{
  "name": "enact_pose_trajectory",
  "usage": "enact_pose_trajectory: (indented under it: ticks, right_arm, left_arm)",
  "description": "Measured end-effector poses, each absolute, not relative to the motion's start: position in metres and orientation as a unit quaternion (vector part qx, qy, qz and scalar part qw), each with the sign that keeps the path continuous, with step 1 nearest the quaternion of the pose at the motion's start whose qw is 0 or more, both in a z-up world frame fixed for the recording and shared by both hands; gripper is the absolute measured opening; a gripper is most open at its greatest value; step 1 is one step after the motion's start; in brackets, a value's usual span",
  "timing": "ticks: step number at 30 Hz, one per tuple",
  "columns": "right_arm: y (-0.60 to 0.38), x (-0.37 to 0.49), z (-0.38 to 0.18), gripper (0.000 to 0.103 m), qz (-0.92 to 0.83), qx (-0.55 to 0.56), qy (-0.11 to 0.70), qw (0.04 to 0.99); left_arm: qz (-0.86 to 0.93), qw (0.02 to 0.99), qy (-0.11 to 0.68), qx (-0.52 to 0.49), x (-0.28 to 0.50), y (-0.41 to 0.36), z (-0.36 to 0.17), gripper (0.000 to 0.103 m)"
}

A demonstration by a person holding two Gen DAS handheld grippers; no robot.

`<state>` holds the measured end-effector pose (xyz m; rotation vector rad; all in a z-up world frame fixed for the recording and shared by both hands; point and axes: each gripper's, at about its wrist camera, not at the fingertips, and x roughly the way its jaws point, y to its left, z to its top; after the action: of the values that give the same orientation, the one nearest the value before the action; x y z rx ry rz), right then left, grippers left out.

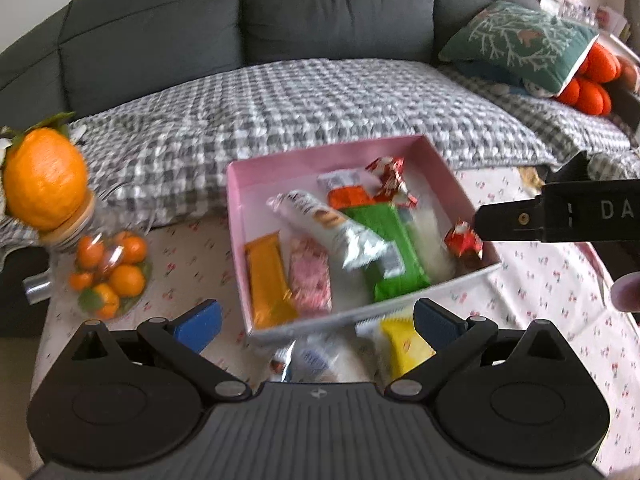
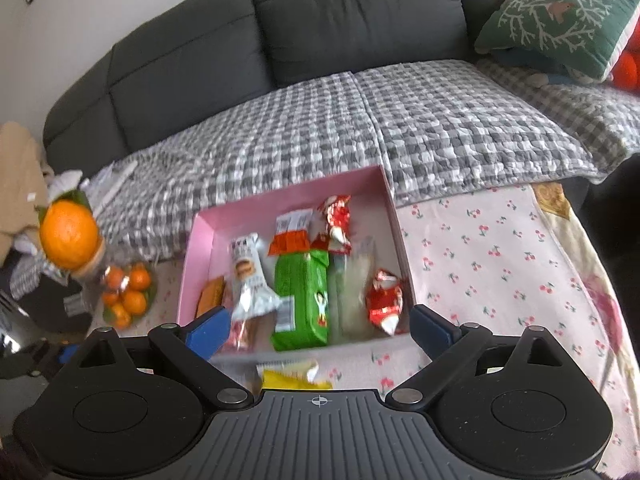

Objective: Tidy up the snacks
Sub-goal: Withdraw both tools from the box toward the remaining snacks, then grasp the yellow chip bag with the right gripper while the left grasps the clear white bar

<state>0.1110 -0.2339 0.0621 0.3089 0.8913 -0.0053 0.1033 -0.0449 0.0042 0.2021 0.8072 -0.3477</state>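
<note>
While both cameras looked down over the cherry-print tablecloth [image 2: 500, 256], I had my left gripper [image 1: 316, 326] spread wide with nothing between its blue pads, hovering above the near edge of the pink box [image 1: 256, 172]. My right gripper [image 2: 318, 330] was equally wide apart and empty, poised over the box's near wall. Inside the box lay a green packet [image 2: 302, 296] in the middle, a white-and-silver packet [image 2: 250, 280] to its left, an orange bar [image 1: 268, 280] and a pink wrapper [image 1: 310, 280] at the near left, and red foil candies [image 2: 384, 296] on the right and at the far side. A yellow packet [image 1: 404, 344] sat on the cloth just outside the near wall, beside a white-and-blue wrapper [image 1: 312, 356]. Left of the box stood a jar of small oranges [image 1: 108, 272]. Beyond the table was a grey sofa [image 2: 352, 20] under a checked throw.
</note>
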Motion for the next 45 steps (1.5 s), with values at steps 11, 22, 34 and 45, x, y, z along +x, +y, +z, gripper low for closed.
enact_pose_trajectory:
  ticks: [11, 22, 34, 45]
  right_arm:
    - [-0.216, 0.084, 0.050, 0.098, -0.010, 0.127, 0.471, 0.873]
    - [-0.225, 0.076, 0.012, 0.098, -0.037, 0.181, 0.502, 0.845]
    - [-0.200, 0.108, -0.009, 0.093, -0.019, 0.200, 0.514, 0.834]
    - [-0.182, 0.116, -0.026, 0.049, -0.018, 0.171, 0.533, 0.828]
  left_arm:
    - [-0.128, 0.888, 0.437, 0.062, 0.076, -0.021, -0.014, 0.102]
    - [-0.087, 0.863, 0.497, -0.018, 0.082, 0.003, -0.046, 0.101]
    - [-0.029, 0.857, 0.514, -0.019, 0.093, 0.017, -0.065, 0.096]
    - [-0.027, 0.855, 0.517, -0.016, 0.096, 0.015, -0.069, 0.095]
